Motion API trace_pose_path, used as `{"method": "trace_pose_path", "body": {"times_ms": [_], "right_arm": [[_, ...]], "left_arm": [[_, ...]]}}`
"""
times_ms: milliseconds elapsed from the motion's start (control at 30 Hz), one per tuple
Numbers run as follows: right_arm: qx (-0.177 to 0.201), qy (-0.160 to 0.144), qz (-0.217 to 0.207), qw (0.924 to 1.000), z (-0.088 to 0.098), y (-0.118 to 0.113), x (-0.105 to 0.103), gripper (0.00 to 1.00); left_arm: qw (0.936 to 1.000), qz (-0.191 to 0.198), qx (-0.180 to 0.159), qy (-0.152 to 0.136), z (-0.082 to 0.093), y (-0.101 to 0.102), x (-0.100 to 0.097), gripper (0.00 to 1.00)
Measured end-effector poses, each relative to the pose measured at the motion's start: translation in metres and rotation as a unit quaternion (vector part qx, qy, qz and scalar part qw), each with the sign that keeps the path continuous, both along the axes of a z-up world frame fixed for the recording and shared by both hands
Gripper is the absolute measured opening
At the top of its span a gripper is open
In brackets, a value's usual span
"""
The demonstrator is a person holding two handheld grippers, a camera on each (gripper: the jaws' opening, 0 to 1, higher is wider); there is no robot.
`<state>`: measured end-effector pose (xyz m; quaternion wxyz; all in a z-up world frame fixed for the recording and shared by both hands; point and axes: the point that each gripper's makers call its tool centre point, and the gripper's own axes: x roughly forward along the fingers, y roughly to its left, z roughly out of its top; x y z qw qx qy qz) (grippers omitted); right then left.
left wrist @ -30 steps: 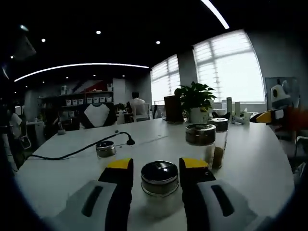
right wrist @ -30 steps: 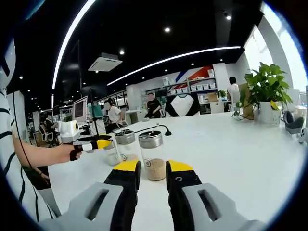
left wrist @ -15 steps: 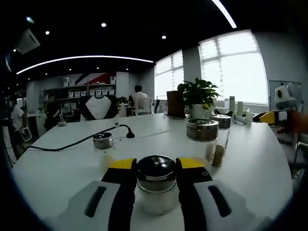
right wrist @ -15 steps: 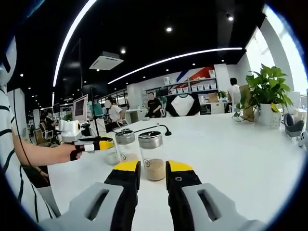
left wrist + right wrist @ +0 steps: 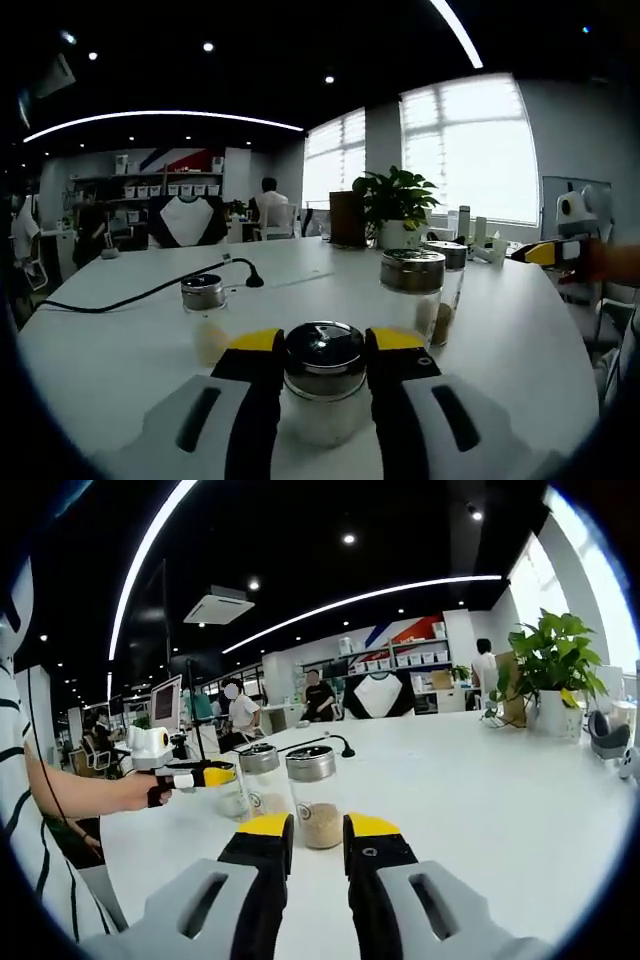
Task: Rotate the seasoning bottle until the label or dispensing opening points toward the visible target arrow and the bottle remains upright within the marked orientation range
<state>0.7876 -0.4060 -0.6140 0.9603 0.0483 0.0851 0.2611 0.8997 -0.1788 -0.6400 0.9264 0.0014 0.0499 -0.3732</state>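
Seasoning bottle stands upright near our edge of the table, clasped at its cap by our left gripper for turning, while our right gripper waits empty, jaws slightly parted.

Both grippers same build: left gripper and right gripper have black jaws with yellow tips, grey bodies with dark oval slots; small round mark on each right jaw. Person's striped black-and-white sleeve.
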Motion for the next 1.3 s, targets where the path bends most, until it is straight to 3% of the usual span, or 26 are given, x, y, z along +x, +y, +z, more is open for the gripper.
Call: {"method": "trace_pose_path", "body": {"times_ms": [367,500,767,1000,1167,1300], "right_arm": [[0.004,-0.003,0.011,0.9999,0.004,0.006,0.0,0.17],[0.004,-0.005,0.014,0.9999,0.005,0.008,-0.001,0.17],[0.001,-0.004,0.014,0.9999,0.005,0.007,-0.005,0.17],[0.0,-0.011,0.017,0.9998,0.011,0.008,-0.005,0.17],[-0.003,-0.016,0.017,0.9997,0.013,0.008,-0.005,0.19],[-0.001,-0.018,0.016,0.9997,0.015,0.007,-0.005,0.19]], "left_arm": [[0.9957,-0.091,-0.019,0.009,-0.001,-0.004,-0.001,0.34],[0.9903,-0.13,-0.041,0.024,-0.002,-0.005,-0.002,0.34],[0.9796,-0.196,-0.033,0.03,-0.001,-0.008,-0.006,0.34],[0.9777,-0.205,-0.035,0.028,-0.001,-0.01,-0.008,0.34],[0.9815,-0.186,-0.028,0.033,0.002,-0.008,-0.008,0.36],[0.9852,-0.157,-0.067,0.023,0.018,-0.003,-0.012,0.37]]}}
